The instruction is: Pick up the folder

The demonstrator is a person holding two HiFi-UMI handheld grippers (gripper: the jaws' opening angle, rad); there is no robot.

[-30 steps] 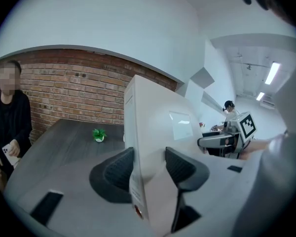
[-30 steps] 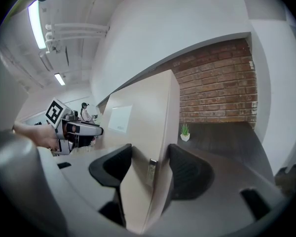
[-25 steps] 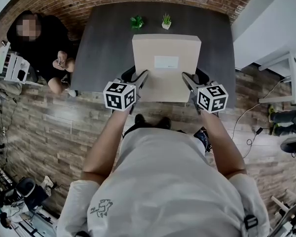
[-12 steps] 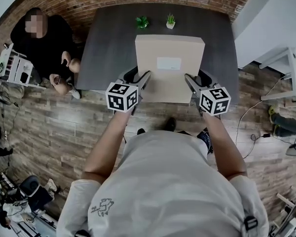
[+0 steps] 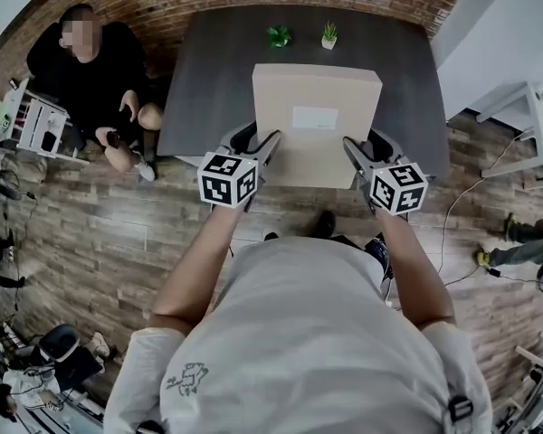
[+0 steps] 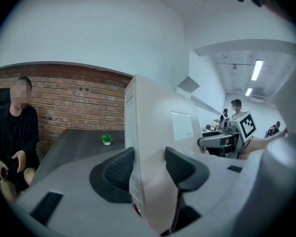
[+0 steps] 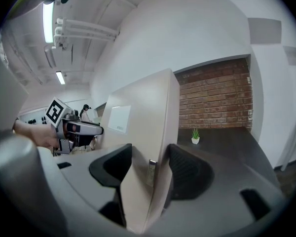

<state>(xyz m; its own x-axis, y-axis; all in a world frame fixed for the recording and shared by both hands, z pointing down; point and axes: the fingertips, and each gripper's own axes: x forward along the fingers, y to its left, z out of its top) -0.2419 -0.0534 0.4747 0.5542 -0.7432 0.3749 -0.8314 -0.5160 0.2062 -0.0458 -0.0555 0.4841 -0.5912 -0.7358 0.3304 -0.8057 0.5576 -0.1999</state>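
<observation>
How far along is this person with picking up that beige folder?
Gripping looks done: the left gripper and the right gripper each clamp a side edge of the folder. In hand: it is held with its near edge out past the table, apparently lifted. Left: at most carrying it fully clear.

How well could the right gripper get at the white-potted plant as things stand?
Probably not without letting go. The right gripper is shut on the folder, sharing it with the left gripper, so its jaws are taken. The white-potted plant stands beyond the folder, far across the table.
</observation>
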